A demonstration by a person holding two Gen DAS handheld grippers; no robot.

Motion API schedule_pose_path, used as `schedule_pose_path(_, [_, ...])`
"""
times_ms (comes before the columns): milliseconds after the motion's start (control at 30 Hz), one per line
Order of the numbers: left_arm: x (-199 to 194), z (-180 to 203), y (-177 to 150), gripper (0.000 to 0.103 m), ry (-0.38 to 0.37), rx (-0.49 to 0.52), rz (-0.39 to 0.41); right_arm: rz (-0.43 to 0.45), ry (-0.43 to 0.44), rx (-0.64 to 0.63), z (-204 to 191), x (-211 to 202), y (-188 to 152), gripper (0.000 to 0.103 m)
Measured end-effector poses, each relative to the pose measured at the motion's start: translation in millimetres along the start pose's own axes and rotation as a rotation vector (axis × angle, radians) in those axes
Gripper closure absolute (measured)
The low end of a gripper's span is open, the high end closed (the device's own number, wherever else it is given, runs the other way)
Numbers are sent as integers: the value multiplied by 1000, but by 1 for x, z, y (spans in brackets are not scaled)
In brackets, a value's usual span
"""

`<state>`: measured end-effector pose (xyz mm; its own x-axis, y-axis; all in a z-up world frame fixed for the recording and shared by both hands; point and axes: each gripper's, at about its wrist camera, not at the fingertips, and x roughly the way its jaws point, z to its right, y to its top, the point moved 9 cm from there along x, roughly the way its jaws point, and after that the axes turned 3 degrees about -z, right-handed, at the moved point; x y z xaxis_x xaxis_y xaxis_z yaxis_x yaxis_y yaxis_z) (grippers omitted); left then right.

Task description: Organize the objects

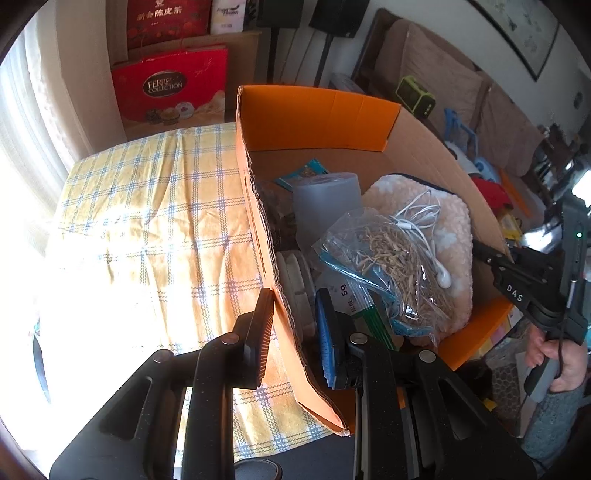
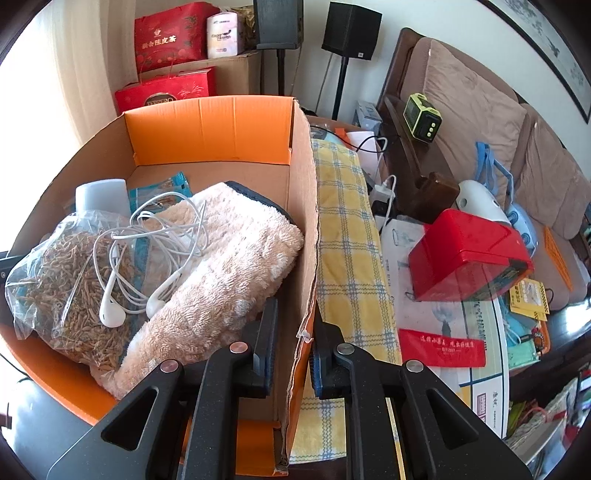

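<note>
An orange cardboard box (image 1: 317, 110) (image 2: 207, 125) stands on a yellow checked cloth (image 1: 155, 206). Inside lie a clear bag of dried strips (image 1: 391, 266) (image 2: 66, 291), white earphones (image 1: 424, 225) (image 2: 147, 236), a peach fluffy cloth (image 1: 454, 236) (image 2: 229, 266), a translucent tub (image 1: 325, 203) and a teal packet (image 1: 304, 173). My left gripper (image 1: 295, 332) is shut on the box's left wall, one finger outside and one inside. My right gripper (image 2: 295, 347) (image 1: 484, 251) is shut on the right wall in the same way, with a hand (image 1: 557, 358) on its handle.
Red gift bags (image 1: 170, 88) and a carton stand behind the table. To the right are a red container (image 2: 469, 254), papers, a red pouch (image 2: 441, 347), cables, a green radio (image 2: 423, 118) and a brown sofa (image 2: 476, 96). Two speakers (image 2: 351, 29) stand at the back.
</note>
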<state>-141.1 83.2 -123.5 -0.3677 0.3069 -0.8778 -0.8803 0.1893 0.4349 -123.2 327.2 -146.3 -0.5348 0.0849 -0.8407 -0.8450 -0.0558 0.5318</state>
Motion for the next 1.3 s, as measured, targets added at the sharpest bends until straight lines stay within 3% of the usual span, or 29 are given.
schedule_pose_path(67, [0,0,-1,81,-9,-5,0,-4,9,21,2,0,0,87])
schedule_pose_path(133, [-2,-1,-2,65,-23,-15,2,-15,33,52,5,-1,-1,86])
schedule_pose_path(167, [-6,-2,-3,48,-27,-23,13,-15,29,66,8,-4,-1,79])
schedule_pose_path(200, [-12,-5,-3,37,-21,-35,35,-10,8,84,13,-8,-2,69])
schedule_pose_path(267, [-25,-12,-2,34,8,-50,75,13,-33,108,24,-19,-1,64])
schedule_pose_path(367, [-46,-17,-2,23,54,-62,137,52,-20,143,30,-39,0,58])
schedule_pose_path(433, [-60,-18,-2,23,85,-58,183,89,-14,148,29,-55,2,54])
schedule_pose_path(567, [-80,-15,-5,22,122,-54,242,171,-5,132,17,-86,8,36])
schedule_pose_path(633, [-87,-12,-7,21,124,-52,262,198,1,129,10,-96,10,33])
schedule_pose_path(733, [-96,-11,-8,7,138,-56,299,211,19,121,-4,-103,10,31])
schedule_pose_path(933, [-109,-16,-17,0,206,-71,339,250,33,91,-31,-115,5,14])
schedule_pose_path(1000, [-111,-17,-20,0,219,-81,334,251,30,72,-39,-115,5,0])
schedule_pose_path(1300, [-126,-29,-34,0,318,-110,375,265,29,59,-64,-120,-1,0])
